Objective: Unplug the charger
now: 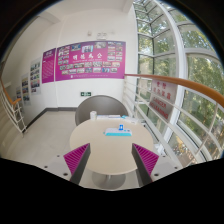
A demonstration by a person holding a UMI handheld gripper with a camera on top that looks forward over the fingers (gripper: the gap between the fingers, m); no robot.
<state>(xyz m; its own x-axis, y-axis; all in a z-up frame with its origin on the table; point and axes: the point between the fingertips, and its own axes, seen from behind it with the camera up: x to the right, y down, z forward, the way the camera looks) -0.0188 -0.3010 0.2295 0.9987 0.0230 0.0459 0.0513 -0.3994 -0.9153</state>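
Observation:
A round beige table (95, 140) stands ahead of me. On its far part lies a small white and blue object (117, 128), likely the charger with its socket strip, too small to make out. A small white thing (93, 116) stands at the table's far edge. My gripper (111, 158) is held well back from these, over the table's near side. Its two fingers with magenta pads (78, 157) stand wide apart with nothing between them.
A grey chair (97, 106) stands behind the table. The far wall bears pink posters (90, 60). Tall windows (175, 70) with a wooden handrail (180, 85) run along the right. The floor around is pale.

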